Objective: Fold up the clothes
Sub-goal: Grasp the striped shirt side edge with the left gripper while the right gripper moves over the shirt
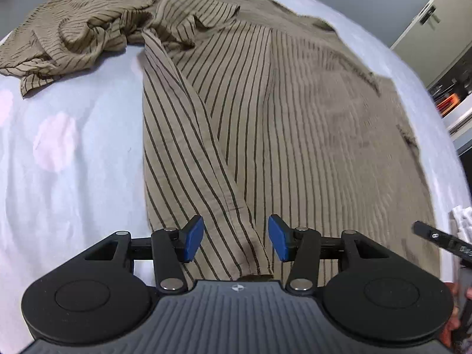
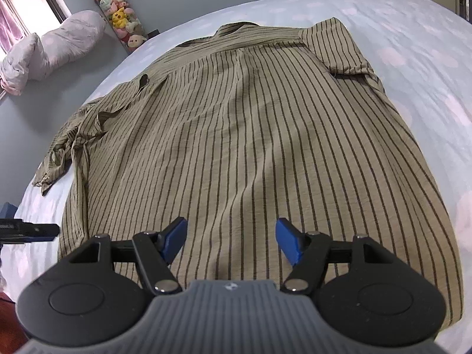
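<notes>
**A:** Is there any writing you can read from your two cameras?

**B:** Nothing legible. Each tool body carries a small round emblem near the front edge, and it is too small to make out.

**A:** Going left to right, what lies before you?

**B:** On your left, the bunched sleeve (image 1: 73, 34) of the striped shirt (image 1: 265, 112) sits crumpled on the bed sheet (image 1: 73, 162), pale blue with faint pink spots. The shirt lies spread flat, collar at the far end, with its left edge folded inward in a long strip. The right side of the left view is blurred, so I cannot vouch for that hem.

**A:** And your tongs?

**B:** Your left gripper (image 1: 236, 237) is released, blue pads apart over the folded strip, pinching nothing. Your right gripper (image 2: 231, 240) stands wide over the near hem, empty too.

**A:** The room?

**B:** A pale pillow (image 2: 50, 47) and a tall tube of plush toys (image 2: 121, 11) stand at the grey wall on the left. A white cabinet (image 1: 436, 26) is on the far right.
</notes>
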Motion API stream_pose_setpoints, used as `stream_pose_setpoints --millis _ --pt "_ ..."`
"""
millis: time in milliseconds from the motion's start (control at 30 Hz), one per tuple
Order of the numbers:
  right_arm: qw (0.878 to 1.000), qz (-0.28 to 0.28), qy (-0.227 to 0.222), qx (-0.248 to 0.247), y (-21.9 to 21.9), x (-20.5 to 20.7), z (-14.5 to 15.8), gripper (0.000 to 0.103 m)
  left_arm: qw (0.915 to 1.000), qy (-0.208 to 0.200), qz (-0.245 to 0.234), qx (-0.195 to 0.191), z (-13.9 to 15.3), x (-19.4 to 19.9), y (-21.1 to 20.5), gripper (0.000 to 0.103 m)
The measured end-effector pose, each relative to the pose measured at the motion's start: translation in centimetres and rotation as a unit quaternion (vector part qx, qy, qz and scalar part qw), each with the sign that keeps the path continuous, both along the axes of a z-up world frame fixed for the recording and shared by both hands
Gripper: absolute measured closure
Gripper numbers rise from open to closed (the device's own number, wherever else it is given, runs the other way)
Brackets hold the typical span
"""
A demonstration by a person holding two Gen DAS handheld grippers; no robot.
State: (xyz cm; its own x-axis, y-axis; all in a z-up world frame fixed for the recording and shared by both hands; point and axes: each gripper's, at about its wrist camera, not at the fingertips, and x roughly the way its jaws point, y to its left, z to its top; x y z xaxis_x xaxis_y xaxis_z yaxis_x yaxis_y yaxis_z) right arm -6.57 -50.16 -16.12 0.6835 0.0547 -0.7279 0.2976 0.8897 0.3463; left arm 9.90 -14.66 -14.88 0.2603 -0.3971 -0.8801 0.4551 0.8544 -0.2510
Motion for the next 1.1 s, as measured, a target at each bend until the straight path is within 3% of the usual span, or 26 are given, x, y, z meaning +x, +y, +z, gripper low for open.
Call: stream_pose_setpoints --millis 100,200,333,433,700,833,900,967,1033,1100 --pt "1.0 0.0 -0.005 0.005 -0.2 -0.2 0.0 0.034 0.9992 -0.002 -0.003 0.039 -1.3 -0.1 -1.5 0.059" --pt "1.0 0.0 -0.01 0.01 -0.3 -0.4 0.1 0.034 0.9977 -0.001 -0.005 0.068 -2.5 -0.1 -1.9 0.07" --pt "1.0 0.003 -0.008 0.012 -0.4 -0.3 0.0 0.034 0.9968 -0.002 0.004 0.08 -3.1 0.0 -1.2 0.091" --pt "1.0 0.005 -0.001 0.011 -0.3 -0.1 -0.1 0.034 0.9968 0.0 0.004 0.08 -3.1 0.1 -0.9 0.1" --pt "0.999 0.03 0.013 0.037 -1.0 0.6 0.7 0.034 0.9985 0.022 -0.013 0.049 -1.8 0.4 -0.5 0.103" --pt "0.992 0.12 0.021 -0.039 -0.1 4.1 3.6 0.034 0.999 0.026 -0.019 0.031 -0.7 1.1 0.3 0.103" --pt "0.979 0.18 0.027 -0.091 0.6 6.8 5.4 0.034 0.9992 0.029 -0.016 0.021 -0.4 1.7 1.0 0.103" --pt "0.955 0.251 0.035 -0.156 1.8 9.9 7.3 0.034 0.9993 0.036 -0.008 0.009 -0.3 2.4 1.9 0.103" --pt "0.917 0.322 0.046 -0.229 3.2 13.1 8.7 0.034 0.9991 0.041 -0.001 -0.002 -0.3 3.0 2.7 0.103" --pt "0.869 0.389 0.059 -0.299 4.7 16.3 9.8 0.036 0.9989 0.046 0.007 -0.011 -0.7 3.3 3.3 0.103"
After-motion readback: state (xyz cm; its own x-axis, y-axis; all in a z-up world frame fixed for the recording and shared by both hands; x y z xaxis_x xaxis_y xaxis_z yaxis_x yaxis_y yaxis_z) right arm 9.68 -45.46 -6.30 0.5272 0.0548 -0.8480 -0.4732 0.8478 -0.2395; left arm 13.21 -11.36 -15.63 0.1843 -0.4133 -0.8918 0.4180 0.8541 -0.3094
